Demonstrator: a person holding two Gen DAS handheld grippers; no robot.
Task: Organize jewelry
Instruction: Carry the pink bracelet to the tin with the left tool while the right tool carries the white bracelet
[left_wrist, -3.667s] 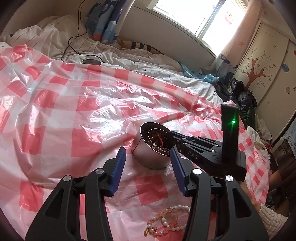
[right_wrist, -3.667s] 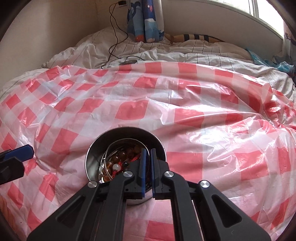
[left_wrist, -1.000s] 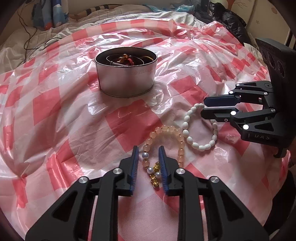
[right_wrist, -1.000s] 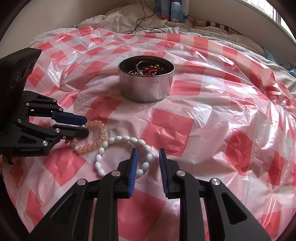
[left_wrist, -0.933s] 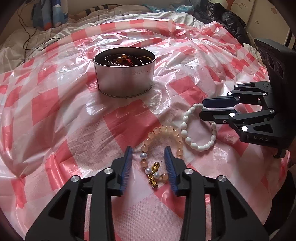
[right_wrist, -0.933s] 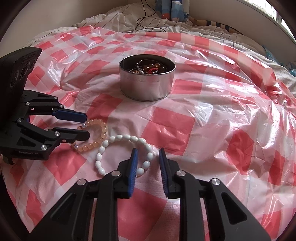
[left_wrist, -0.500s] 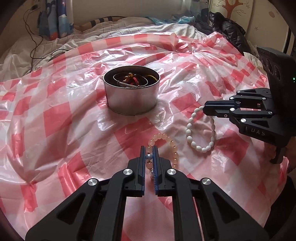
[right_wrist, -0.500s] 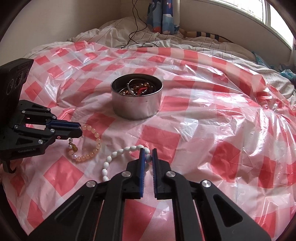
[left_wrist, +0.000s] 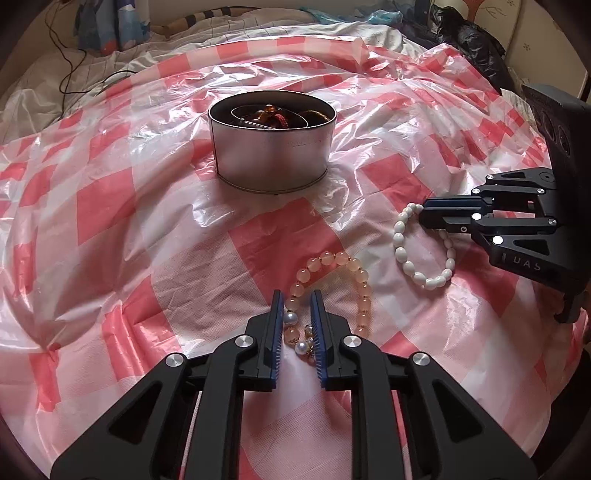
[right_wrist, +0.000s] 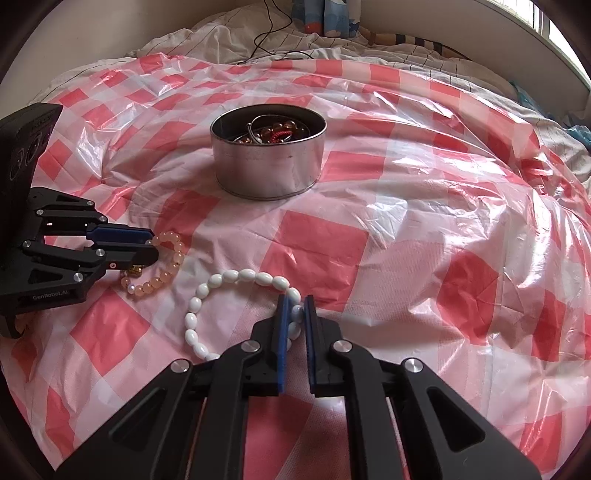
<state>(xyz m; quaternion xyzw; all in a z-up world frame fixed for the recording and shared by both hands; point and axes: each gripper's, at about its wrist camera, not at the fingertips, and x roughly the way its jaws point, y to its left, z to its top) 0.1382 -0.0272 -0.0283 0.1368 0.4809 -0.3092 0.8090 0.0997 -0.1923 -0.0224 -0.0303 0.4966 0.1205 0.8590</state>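
So, two pieces left: the left gripper (left_wrist: 297, 308) is pinching the peach bead bracelet (left_wrist: 334, 291), the right gripper (right_wrist: 294, 308) clamps the white bead bracelet (right_wrist: 236, 295), both lying on the checkered bed cover (right_wrist: 406, 229). Farther back, the metal tin (right_wrist: 267, 147) already holds several pieces.

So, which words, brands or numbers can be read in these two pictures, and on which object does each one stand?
"GenRobot.AI": on the black body of the left gripper, seen from the right wrist camera.
"UAS" or "DAS": on the black body of the right gripper, seen from the left wrist camera; the first letter is unclear.
Faint embossed line on the wall of the metal tin: too small to read.
The peach bracelet and the white bracelet bear no text.
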